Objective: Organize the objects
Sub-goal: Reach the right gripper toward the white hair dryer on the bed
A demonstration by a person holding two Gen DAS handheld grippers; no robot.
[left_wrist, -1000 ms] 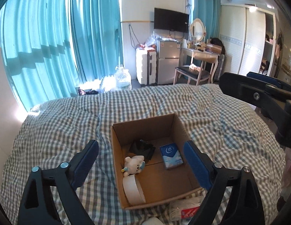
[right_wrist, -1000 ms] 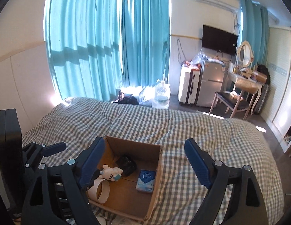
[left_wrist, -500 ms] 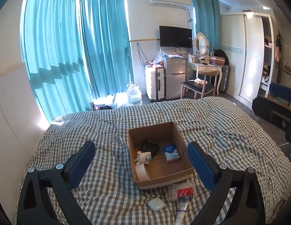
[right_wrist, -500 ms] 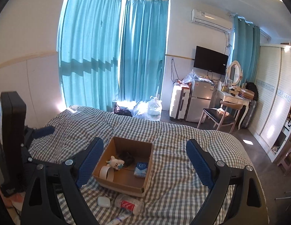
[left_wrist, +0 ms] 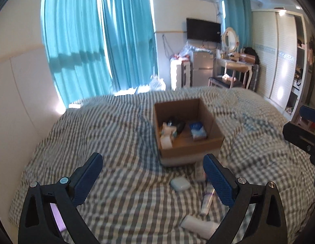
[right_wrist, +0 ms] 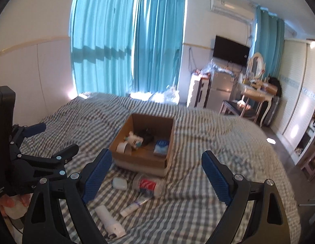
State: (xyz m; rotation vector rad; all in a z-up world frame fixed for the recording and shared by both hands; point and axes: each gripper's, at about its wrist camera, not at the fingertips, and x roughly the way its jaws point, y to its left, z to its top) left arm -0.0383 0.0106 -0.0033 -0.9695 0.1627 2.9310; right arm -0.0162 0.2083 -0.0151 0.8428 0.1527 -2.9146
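An open cardboard box [left_wrist: 216, 140] [right_wrist: 141, 158] sits on the checked bed and holds a small plush toy [right_wrist: 135, 139], a tape roll [right_wrist: 121, 147], a black item and a blue tissue pack [right_wrist: 161, 147]. In front of it lie a white earbud case [left_wrist: 179, 184] [right_wrist: 119, 183], a clear round tub with a red label [right_wrist: 148, 185], a thin tube [right_wrist: 134, 205] and a white bottle [right_wrist: 110, 220]. My left gripper [left_wrist: 153, 179] is open and empty, well back from the box. My right gripper [right_wrist: 157, 170] is open and empty above these items.
The checked bedspread [right_wrist: 208, 183] covers the whole bed. Blue curtains [right_wrist: 127, 46], a wall panel at left, a fridge, a dressing table with chair [right_wrist: 244, 109] and a wardrobe stand beyond the bed. The left gripper's body shows at the right view's left edge [right_wrist: 35, 158].
Both grippers have pulled back and up from the box, so the loose items in front of it have come into view. Both stay open and empty.
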